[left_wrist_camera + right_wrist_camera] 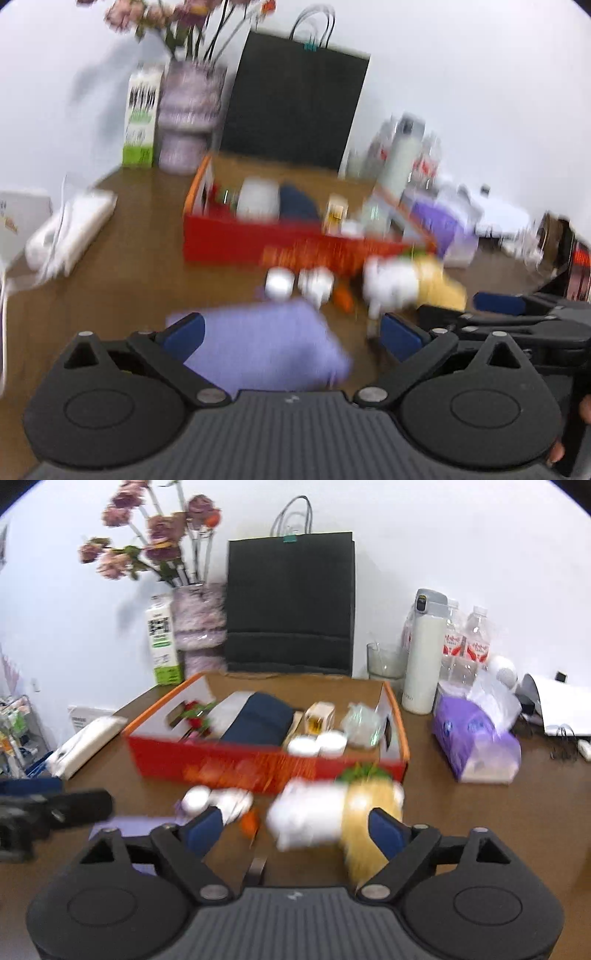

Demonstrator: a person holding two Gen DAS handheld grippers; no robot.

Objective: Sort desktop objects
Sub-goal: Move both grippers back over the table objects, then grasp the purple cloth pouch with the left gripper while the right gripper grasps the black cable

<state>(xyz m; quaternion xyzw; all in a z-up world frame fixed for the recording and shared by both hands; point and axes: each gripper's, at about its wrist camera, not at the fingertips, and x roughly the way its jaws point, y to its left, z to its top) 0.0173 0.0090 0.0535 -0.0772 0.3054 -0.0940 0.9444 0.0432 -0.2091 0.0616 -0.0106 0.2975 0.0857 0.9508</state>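
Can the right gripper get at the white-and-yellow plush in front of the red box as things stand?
Probably yes. The right gripper is open, and the plush lies on the table just ahead, partly between its fingers. Nothing sits between them; the red box is behind it.

A black bag [290,602] stands at the wall, with a vase [201,624] of flowers and a carton [162,642] on its left. On its right are a glass [384,661], a white flask [423,653] and water bottles [467,642].

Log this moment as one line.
left tongs: open, empty | right tongs: open, empty | purple pad, plush toy: on desk | red box: part filled
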